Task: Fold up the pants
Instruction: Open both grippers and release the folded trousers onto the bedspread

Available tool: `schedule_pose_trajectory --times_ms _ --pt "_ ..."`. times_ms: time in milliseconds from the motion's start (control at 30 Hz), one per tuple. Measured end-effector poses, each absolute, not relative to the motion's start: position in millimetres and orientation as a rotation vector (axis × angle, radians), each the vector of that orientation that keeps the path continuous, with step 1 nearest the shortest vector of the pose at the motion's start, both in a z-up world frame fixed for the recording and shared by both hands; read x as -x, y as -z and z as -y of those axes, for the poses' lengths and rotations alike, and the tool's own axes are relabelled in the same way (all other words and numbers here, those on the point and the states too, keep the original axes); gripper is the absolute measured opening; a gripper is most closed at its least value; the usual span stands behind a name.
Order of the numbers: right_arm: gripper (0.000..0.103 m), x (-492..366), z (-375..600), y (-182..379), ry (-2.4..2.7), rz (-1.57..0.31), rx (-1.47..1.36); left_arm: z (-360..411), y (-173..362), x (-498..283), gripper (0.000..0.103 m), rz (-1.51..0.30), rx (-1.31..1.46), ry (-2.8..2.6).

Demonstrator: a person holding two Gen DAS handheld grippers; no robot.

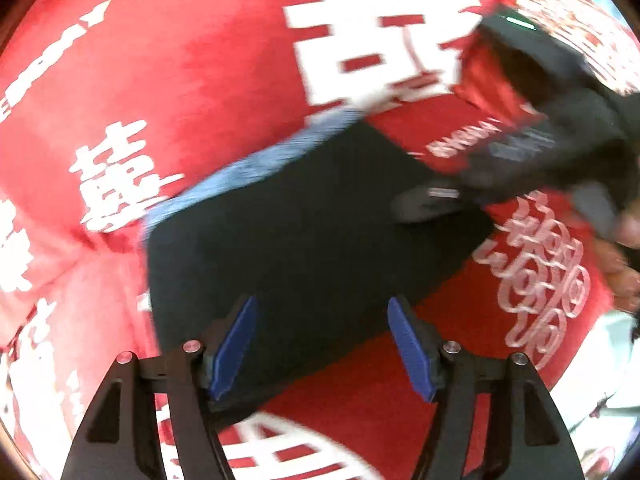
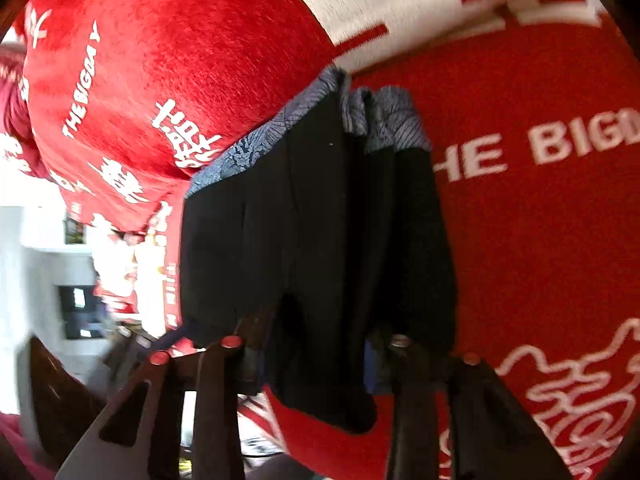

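Two tools work over a pair of dark pants (image 1: 304, 240) with a blue patterned waistband (image 1: 248, 168), lying on a red blanket (image 1: 192, 60) printed with white characters and the words "THE BIG DAY".

From the left wrist view, the left tool (image 1: 322, 350) points steeply down at the pants. Its jaws stand spread, the blue pads (image 1: 236, 344) well apart, with the near edge of the dark cloth lying between them; neither pad presses on the cloth. The pants lie as a flat, folded dark shape in the middle of the blanket, the blue waistband running along their upper-left edge. At the right of this view the right tool (image 1: 424, 204) comes in, blurred, its black body held by a hand (image 1: 624, 256) at the frame's edge, its tip over the right side of the pants.

From the right wrist view, the right tool (image 2: 320, 360) sits close over the pants (image 2: 312, 220), which fill the middle of the frame in several stacked layers, the waistband (image 2: 384, 120) at the far end. Dark cloth bunches between its fingers (image 2: 404, 364) and hides the pads, so I cannot tell whether they are pinching it or merely stand around it. White furniture shows past the blanket's edge at the left.
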State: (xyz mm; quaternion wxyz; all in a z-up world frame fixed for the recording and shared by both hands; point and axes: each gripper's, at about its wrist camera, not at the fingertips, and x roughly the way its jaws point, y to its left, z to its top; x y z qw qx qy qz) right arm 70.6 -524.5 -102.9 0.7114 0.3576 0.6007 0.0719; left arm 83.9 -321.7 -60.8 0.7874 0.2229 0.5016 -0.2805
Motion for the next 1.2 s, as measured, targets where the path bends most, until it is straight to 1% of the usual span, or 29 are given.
schedule_pose_trajectory --times_ms 33,133,200,233,267,367,467,600,633,667,700,733,767,833,900,933,967,1033,1067,1100,1200 --pt "0.043 -68 526 101 -0.156 -1.332 -0.793 315 61 -89 0.069 -1.080 -0.476 0.576" --pt "0.043 -54 527 102 -0.149 -1.336 -0.842 287 73 -114 0.069 -1.105 -0.451 0.468" --pt "0.029 -50 529 97 -0.135 -1.320 -0.815 270 81 -127 0.069 -1.114 -0.419 0.412" --pt "0.025 -52 527 93 -0.135 -1.309 -0.790 263 85 -132 0.069 -1.117 -0.407 0.386" --pt "0.024 -56 525 87 -0.130 -1.300 -0.753 258 92 -137 0.069 -1.129 -0.404 0.371" --pt "0.023 -71 515 84 -0.087 -1.321 -0.641 247 111 -143 0.069 -1.185 -0.347 0.364" --pt "0.024 -80 509 95 -0.042 -1.355 -0.519 242 117 -144 0.077 -1.199 -0.303 0.356" --pt "0.025 -74 514 99 -0.007 -1.340 -0.566 235 117 -153 0.078 -1.257 -0.219 0.357" --pt "0.028 -70 514 98 0.012 -1.339 -0.580 235 117 -153 0.078 -1.261 -0.218 0.361" --pt "0.030 -67 515 96 0.024 -1.341 -0.581 235 115 -151 0.081 -1.268 -0.223 0.363" --pt "0.032 -64 514 95 0.037 -1.345 -0.576 235 114 -151 0.088 -1.273 -0.232 0.355" --pt "0.038 -61 513 91 0.065 -1.353 -0.558 234 113 -151 0.090 -1.277 -0.238 0.347" --pt "0.049 -59 512 90 0.087 -1.363 -0.545 233 112 -151 0.091 -1.284 -0.237 0.343" --pt "0.061 -53 510 85 0.123 -1.378 -0.546 229 111 -152 0.091 -1.307 -0.219 0.350" --pt "0.063 -48 503 79 0.148 -1.378 -0.559 225 110 -151 0.091 -1.325 -0.213 0.353" --pt "0.066 -43 500 76 0.166 -1.381 -0.555 224 110 -151 0.091 -1.331 -0.215 0.354" --pt "0.074 -37 495 72 0.191 -1.384 -0.544 223 110 -151 0.091 -1.341 -0.217 0.357" --pt "0.079 -28 488 65 0.218 -1.377 -0.533 219 109 -150 0.091 -1.364 -0.210 0.368" --pt "0.079 -24 482 62 0.232 -1.376 -0.529 217 108 -150 0.092 -1.374 -0.208 0.373" --pt "0.080 -20 477 60 0.243 -1.377 -0.527 216 108 -149 0.102 -1.384 -0.210 0.381" --pt "0.083 -11 459 55 0.264 -1.380 -0.535 213 106 -147 0.103 -1.394 -0.249 0.391"
